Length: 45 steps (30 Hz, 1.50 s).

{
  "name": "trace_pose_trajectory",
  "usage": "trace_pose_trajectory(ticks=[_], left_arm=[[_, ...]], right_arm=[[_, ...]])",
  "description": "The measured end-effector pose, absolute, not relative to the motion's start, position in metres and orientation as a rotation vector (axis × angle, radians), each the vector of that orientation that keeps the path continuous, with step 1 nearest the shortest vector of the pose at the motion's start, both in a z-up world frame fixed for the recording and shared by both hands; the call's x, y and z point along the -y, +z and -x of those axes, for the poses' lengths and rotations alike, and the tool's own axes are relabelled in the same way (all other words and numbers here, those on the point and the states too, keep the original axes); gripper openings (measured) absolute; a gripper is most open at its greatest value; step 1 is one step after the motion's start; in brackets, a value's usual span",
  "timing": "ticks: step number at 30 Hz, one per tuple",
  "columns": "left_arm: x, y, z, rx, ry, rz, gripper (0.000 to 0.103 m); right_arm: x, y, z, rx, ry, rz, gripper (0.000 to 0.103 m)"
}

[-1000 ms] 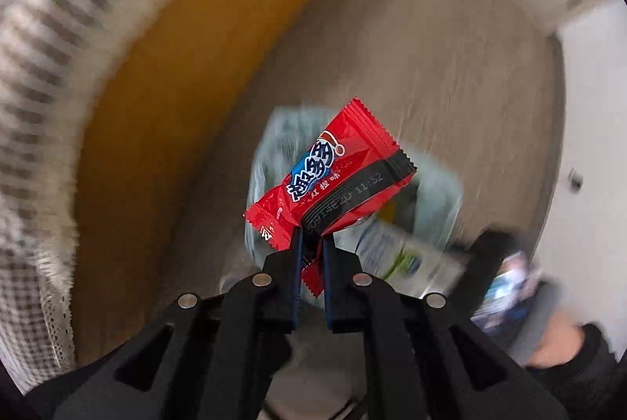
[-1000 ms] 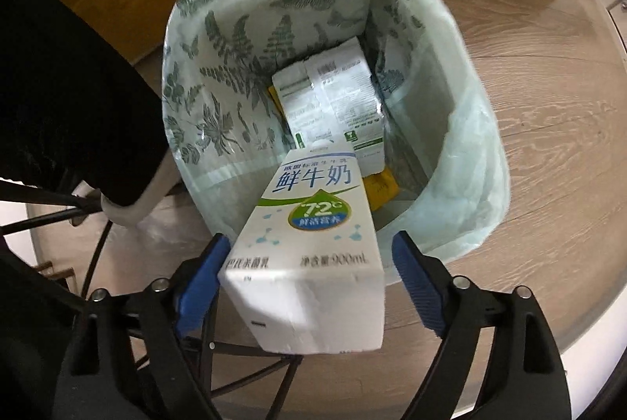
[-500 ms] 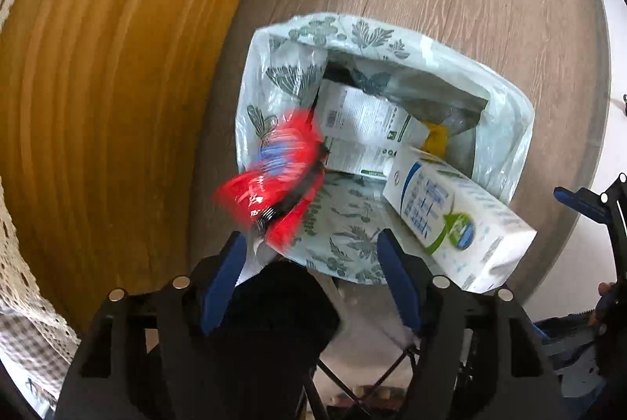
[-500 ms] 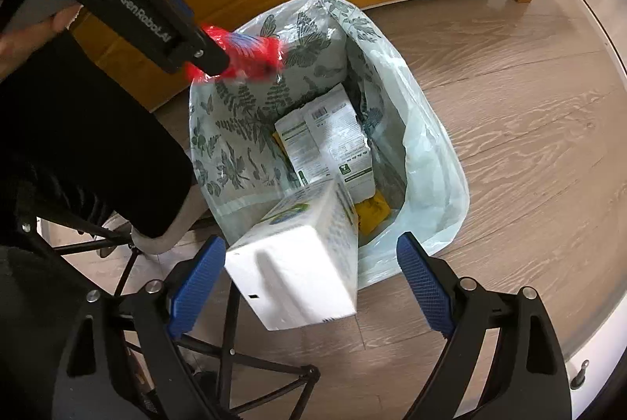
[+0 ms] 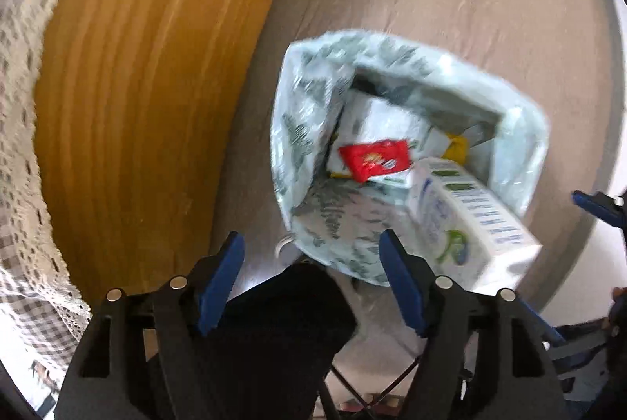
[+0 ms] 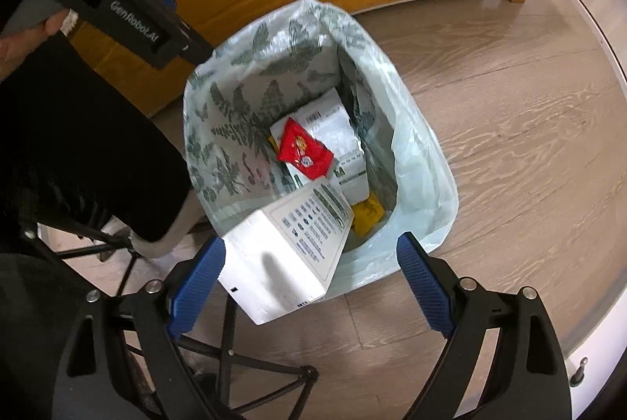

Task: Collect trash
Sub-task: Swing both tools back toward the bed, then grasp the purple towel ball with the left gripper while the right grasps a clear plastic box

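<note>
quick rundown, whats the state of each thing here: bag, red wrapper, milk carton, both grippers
trash bag: open, standing on the floor
red wrapper: loose inside the bag, on a white carton
milk carton: tilted over the bag's near rim, not gripped
left gripper: open, jaws have just opened, empty
right gripper: open, pads clear of the carton

Both grippers point steeply down. The left gripper (image 5: 311,279) has just been opening, nothing between its jaws. The right gripper (image 6: 309,282) stands wide open.
</note>
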<state>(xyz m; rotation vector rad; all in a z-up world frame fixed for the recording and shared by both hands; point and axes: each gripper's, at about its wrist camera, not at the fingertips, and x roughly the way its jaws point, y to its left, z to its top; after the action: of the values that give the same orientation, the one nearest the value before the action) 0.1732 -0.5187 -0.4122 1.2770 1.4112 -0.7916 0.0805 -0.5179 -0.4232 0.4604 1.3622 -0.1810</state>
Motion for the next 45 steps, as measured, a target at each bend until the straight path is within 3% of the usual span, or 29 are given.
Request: trace_pose_trajectory(ticks=[4,10,16,22,27,33,38,45], left_arm=[[0.522,-0.374,-0.178,-1.450,-0.874,-1.139,0.068],[0.503,-0.278,-0.203,-1.332,-1.018,-0.809,0.068],[0.424,-0.173,-0.274,-1.114,-0.979,-0.472,0.074],[0.328,-0.115,-0.349,-0.958,-0.845,-0.324,0.080],[0.259,-0.091,-0.412,-0.893,-0.737,-0.221,0.080],[0.157,-0.078,-0.511,-0.835,-0.550,-0.018,0.088],[0.060,-0.106,-0.593,-0.906,-0.371,0.280,0.087],[0.006,-0.122,-0.672,-0.902,-0.304,0.443,0.087]], right_arm=[[0.525,-0.393,-0.090,-1.365,-0.223,-0.375,0.085],[0.536,-0.313,-0.119,-1.272,-0.285,-0.228,0.085],[0.519,-0.230,-0.187,-1.136,-0.301,-0.025,0.085],[0.470,-0.164,-0.265,-0.905,-0.222,0.074,0.085],[0.413,-0.140,-0.334,-0.789,-0.131,0.117,0.085],[0.355,-0.116,-0.415,-0.701,0.037,0.088,0.085],[0.325,-0.099,-0.490,-0.644,0.117,0.100,0.085],[0.333,-0.096,-0.602,-0.668,0.209,-0.129,0.085]])
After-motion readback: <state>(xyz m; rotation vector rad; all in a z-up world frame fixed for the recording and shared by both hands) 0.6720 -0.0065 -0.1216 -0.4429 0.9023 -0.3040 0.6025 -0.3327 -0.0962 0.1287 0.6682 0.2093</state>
